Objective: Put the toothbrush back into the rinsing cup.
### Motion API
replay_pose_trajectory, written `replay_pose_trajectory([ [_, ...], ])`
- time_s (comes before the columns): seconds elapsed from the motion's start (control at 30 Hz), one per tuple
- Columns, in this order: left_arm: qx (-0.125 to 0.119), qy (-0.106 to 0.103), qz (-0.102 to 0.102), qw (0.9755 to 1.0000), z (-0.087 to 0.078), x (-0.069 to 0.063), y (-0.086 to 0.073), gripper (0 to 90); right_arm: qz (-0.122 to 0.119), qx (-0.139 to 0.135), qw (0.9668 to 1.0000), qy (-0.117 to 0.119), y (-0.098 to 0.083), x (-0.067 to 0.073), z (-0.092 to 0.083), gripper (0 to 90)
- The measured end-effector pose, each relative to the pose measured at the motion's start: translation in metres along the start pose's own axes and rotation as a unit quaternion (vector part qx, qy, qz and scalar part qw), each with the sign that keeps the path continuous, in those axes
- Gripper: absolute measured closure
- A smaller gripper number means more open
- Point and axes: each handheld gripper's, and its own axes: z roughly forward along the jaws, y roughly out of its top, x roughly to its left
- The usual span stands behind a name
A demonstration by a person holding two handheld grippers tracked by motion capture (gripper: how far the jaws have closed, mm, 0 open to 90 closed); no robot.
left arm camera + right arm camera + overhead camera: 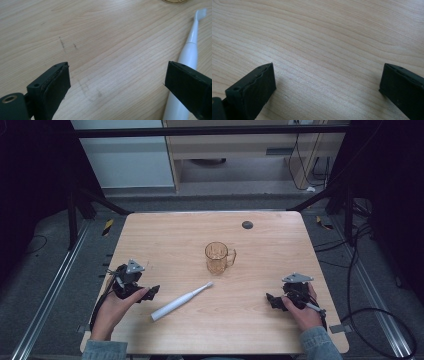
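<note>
A white electric toothbrush (180, 302) lies flat on the wooden table (260, 330), its brush head pointing toward an amber glass mug (218, 257) that stands upright near the middle. My left gripper (153, 293) rests on the table just left of the toothbrush's handle end, jaws open and empty. In the left gripper view the toothbrush (186, 60) runs up the right side, partly behind the right jaw, and my left gripper (116, 80) spans bare wood. My right gripper (271, 301) sits at the table's right front, open and empty; in its own view my right gripper (327, 81) frames bare wood.
A small dark round disc (247, 225) lies near the table's far edge. Metal frame bars and cables (370, 270) run along the floor on both sides. A person's hands and denim sleeves (320, 345) come in from the near edge.
</note>
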Motion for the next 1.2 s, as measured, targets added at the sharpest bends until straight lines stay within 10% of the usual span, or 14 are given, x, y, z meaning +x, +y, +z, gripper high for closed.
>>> replay_pose_trajectory([
  [0.57,0.054,-0.030,0.073,0.9954,0.015,-0.033,0.010,7.6,-0.001,0.000,1.0000,-0.001,0.000,0.000,0.000,0.4],
  [1.2,0.074,-0.041,0.099,0.9915,0.024,-0.044,0.010,10.7,-0.001,0.001,1.0000,0.001,-0.001,0.000,-0.001,0.4],
])
